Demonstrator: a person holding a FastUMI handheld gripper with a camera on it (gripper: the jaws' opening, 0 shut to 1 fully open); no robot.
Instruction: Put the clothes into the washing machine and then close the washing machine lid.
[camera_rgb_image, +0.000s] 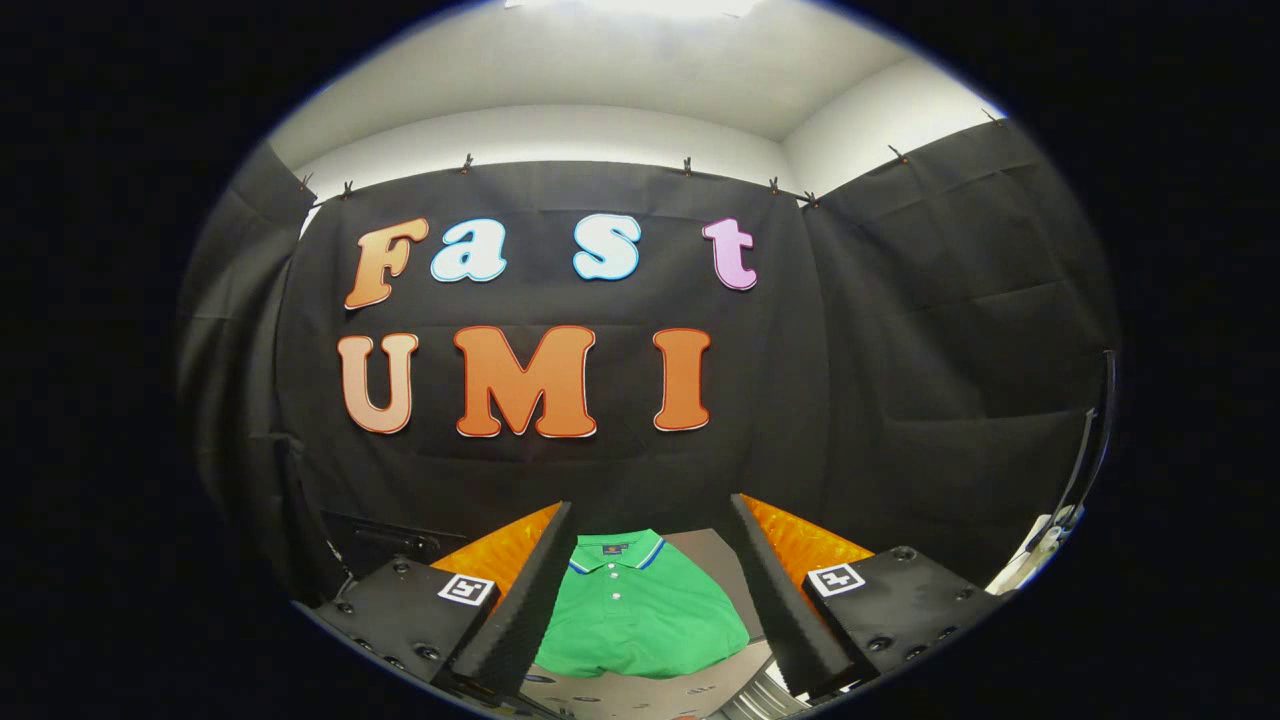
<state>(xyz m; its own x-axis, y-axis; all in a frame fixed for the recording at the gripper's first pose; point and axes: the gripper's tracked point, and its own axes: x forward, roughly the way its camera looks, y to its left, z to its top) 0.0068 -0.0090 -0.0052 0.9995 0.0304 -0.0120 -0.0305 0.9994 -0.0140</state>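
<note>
Black cloth hangs round the booth on three sides, clipped along its top edge, with a pale wall and ceiling above and a bright light overhead. Low at the left, against the cloth, sits a dark boxy shape — too dim to make out.

Gripper held level, looking straight at the back wall. Fingers spread wide apart, nothing between the pads, touching nothing. Left finger and right finger each carry a square marker on the block behind.

Shirt — green polo, collar with a striped edge, buttoned placket — lies flat on a grey tabletop, collar toward the back wall. It shows in the gap between the fingers, below and just ahead of them, apart from both.

Near the right finger's base, a ribbed metallic edge; cannot tell what it belongs to. Far right, a thin dark upright and something white at the cloth's foot, unclear.
</note>
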